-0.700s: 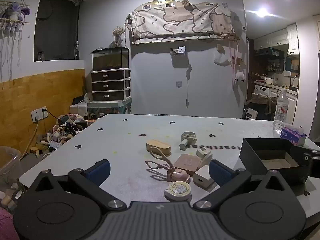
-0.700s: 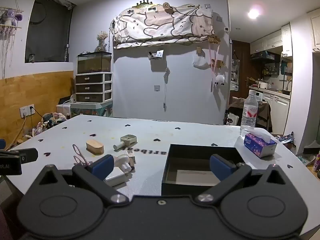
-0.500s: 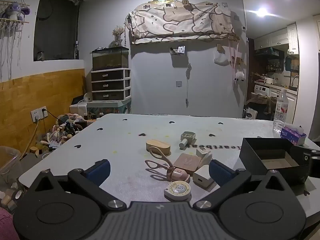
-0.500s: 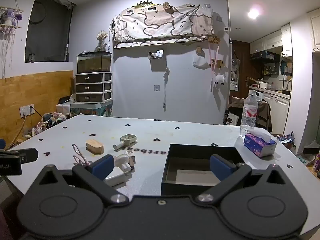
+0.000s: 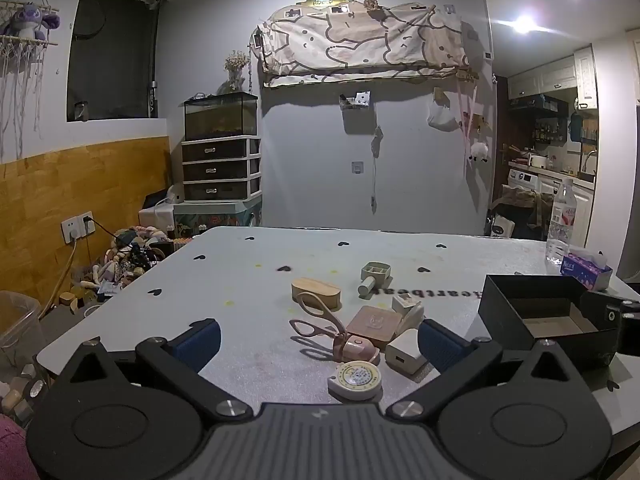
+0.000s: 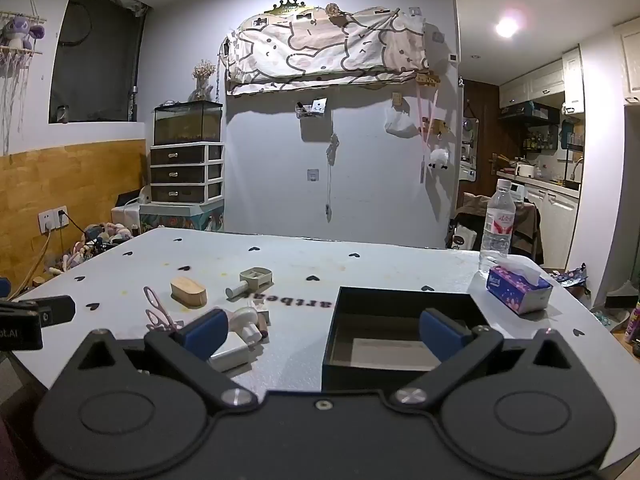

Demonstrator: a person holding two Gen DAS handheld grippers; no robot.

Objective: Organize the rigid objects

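On the table, the small items cluster left of the box: tape measure nearest, scissors behind it, oval block farther (tissue pack far right).

Dim room, cool cast | lit from recessed ceiling lights upper right, flaring with streaks | soft shadows under wall cloth and beside scissors | sharp focus, no motion blur | strong fisheye bending, dark vignetted corners
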